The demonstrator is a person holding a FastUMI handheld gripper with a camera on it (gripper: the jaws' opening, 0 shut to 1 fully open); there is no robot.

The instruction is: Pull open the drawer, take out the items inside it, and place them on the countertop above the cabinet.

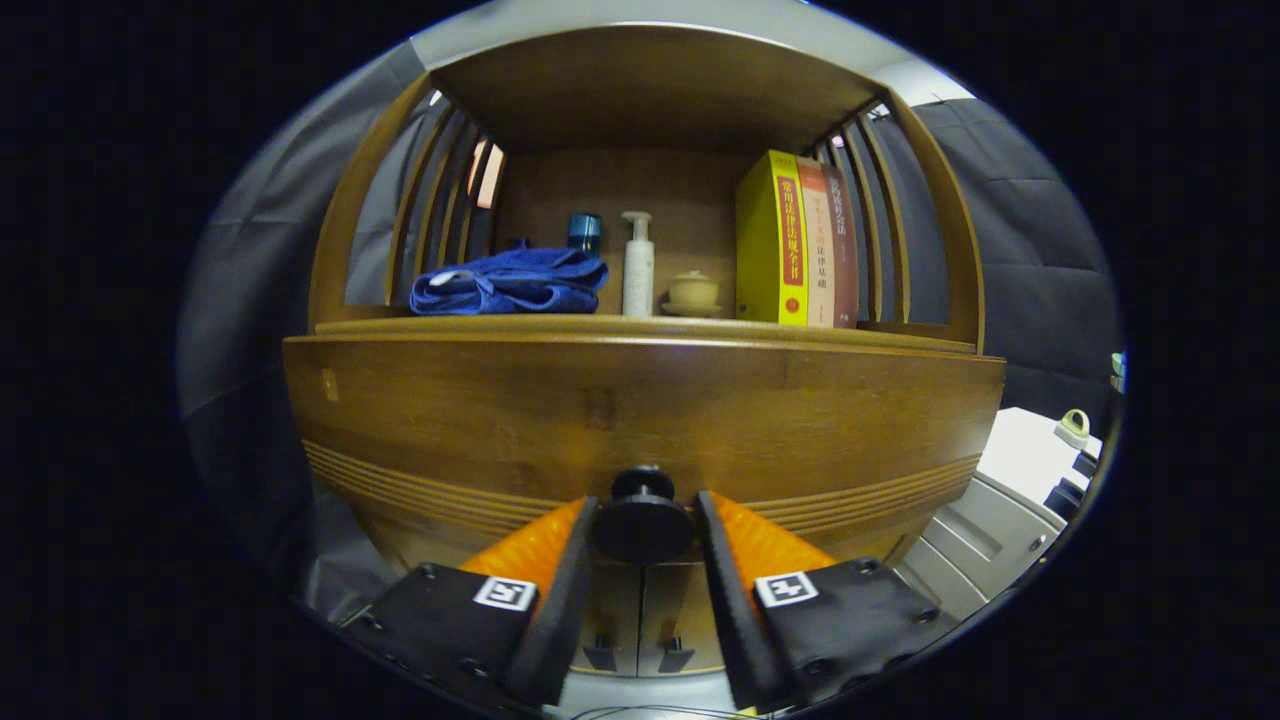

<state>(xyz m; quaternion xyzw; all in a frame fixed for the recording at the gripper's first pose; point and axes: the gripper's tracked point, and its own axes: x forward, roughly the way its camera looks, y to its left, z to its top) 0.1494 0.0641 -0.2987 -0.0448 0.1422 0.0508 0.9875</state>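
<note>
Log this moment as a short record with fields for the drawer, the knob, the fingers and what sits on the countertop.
drawer: drawer front looks flush with the cabinet, apparently not yet pulled out
knob: round dark knob low on the drawer front, between the fingers
gripper: gripper fingers on either side of the knob, close to it; contact unclear
countertop: countertop holds a folded blue towel, white pump bottle, small lidded cup and upright books
behind the towel: a dark blue container
</note>
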